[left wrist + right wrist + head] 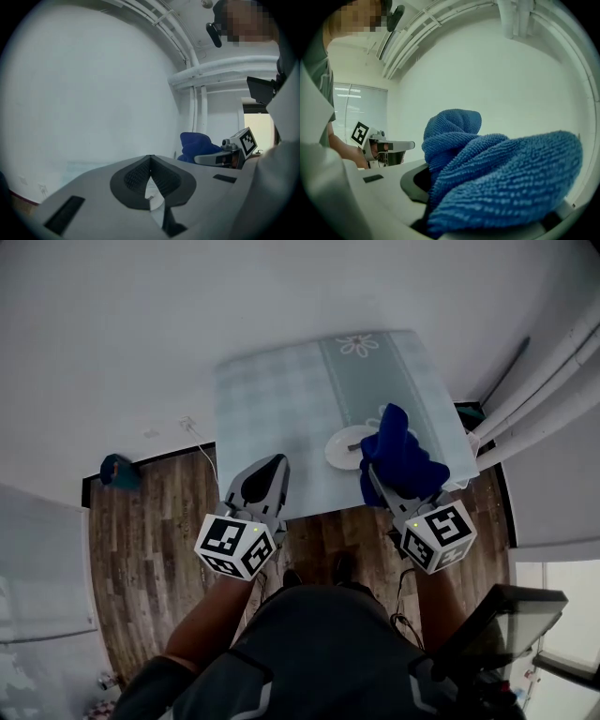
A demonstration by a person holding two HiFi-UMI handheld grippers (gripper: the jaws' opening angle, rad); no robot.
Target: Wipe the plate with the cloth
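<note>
A white plate lies near the front right of a table with a pale checked cloth. A dark blue cloth hangs over the plate's right side. My right gripper is shut on the blue cloth, which bunches over its jaws and fills the right gripper view. My left gripper hovers over the table's front edge, left of the plate, jaws shut with nothing between them. From the left gripper view the blue cloth and the right gripper show off to the right.
White pipes run along the wall right of the table. Wooden floor lies in front and to the left, with a teal object and a white cable on it. A dark device sits at the bottom right.
</note>
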